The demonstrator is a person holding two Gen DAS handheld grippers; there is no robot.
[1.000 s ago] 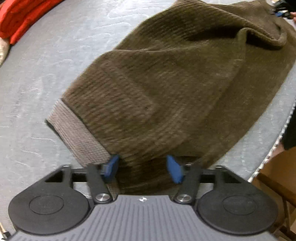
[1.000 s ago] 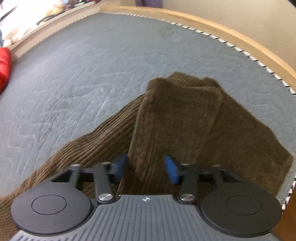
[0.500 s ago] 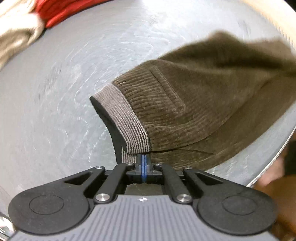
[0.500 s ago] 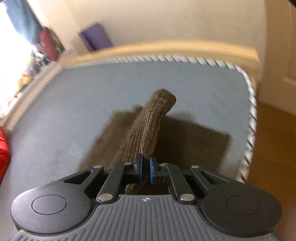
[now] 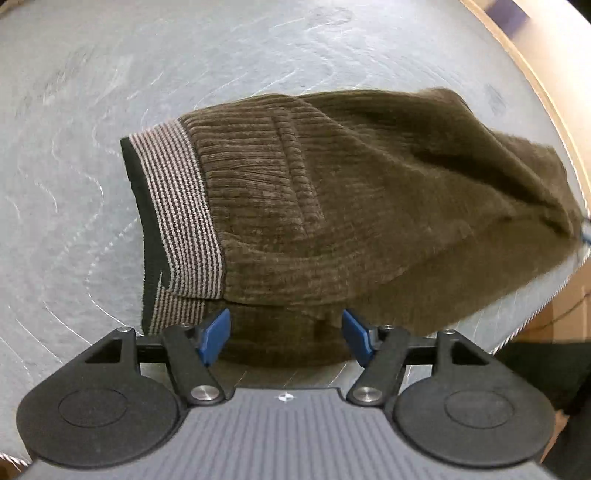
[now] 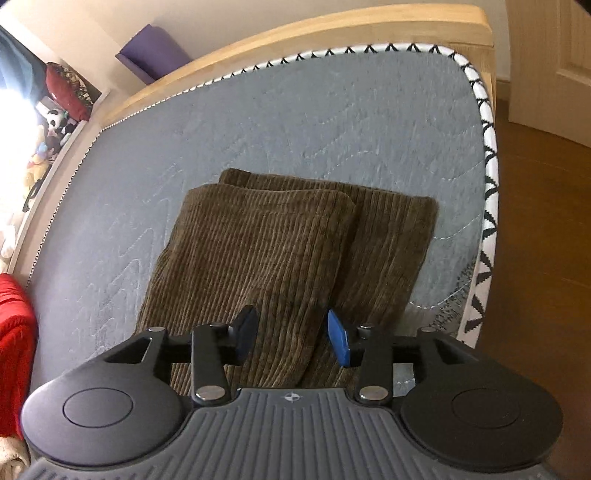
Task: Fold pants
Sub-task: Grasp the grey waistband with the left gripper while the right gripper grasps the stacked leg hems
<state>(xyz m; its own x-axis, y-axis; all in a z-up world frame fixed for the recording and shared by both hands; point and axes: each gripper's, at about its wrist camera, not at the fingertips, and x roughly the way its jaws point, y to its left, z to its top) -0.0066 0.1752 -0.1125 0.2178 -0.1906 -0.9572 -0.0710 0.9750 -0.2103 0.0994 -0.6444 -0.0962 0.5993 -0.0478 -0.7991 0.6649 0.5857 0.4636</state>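
Note:
Brown corduroy pants (image 5: 332, 206) lie on a grey quilted mattress (image 5: 110, 74), folded lengthwise with one leg on the other. The striped grey waistband (image 5: 181, 214) is at the left in the left wrist view. My left gripper (image 5: 286, 336) is open, its blue pads either side of the pants' near edge by the waistband. In the right wrist view the two leg ends (image 6: 280, 243) lie stacked, slightly offset. My right gripper (image 6: 291, 336) is open just above the legs, holding nothing.
The mattress edge with black-and-white piping (image 6: 487, 206) runs close on the right, wooden floor (image 6: 546, 258) beyond it. A wooden bed frame (image 6: 332, 33) borders the far side. Red fabric (image 6: 14, 332) lies at the left edge.
Both grippers were shut on the pants half a second ago and lifted them. Now both are open and the pants lie flat, shifted on the mattress.

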